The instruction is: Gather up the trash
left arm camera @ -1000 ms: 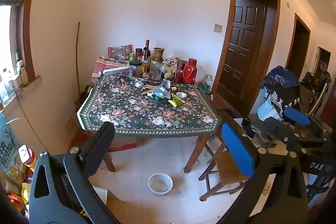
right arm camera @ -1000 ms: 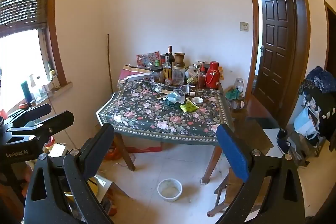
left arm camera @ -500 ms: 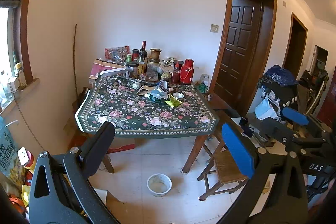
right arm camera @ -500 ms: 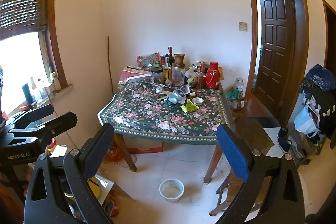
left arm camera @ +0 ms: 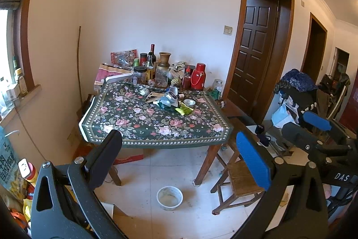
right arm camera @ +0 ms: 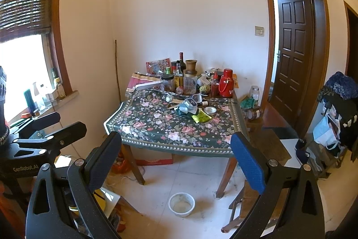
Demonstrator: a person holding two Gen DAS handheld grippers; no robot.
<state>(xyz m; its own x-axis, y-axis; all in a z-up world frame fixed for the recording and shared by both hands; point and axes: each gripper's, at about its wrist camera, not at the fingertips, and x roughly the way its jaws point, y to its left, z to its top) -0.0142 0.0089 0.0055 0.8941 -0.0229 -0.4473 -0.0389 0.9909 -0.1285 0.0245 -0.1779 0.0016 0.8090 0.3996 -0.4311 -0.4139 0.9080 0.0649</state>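
Wrappers [left arm camera: 183, 108], likely trash, on table [left arm camera: 134, 124], well beyond left tool [left arm camera: 179, 149] and right tool [right arm camera: 176, 149], both spread, empty

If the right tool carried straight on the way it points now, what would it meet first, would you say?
Probably the near edge of the floral tablecloth on the table, which sits midway between the open fingers of the right tool. Nothing shows in between, though depth is hard to judge.

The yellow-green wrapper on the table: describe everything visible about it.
The yellow-green wrapper is a flattened, crinkled, shiny packet that looks like foil or plastic. It lies flat on the floral tablecloth, towards the right side of the table. One edge meets the pale blue crumpled litter, with a round metal lid just behind. Any print is too small to read. Neither claw is near it.
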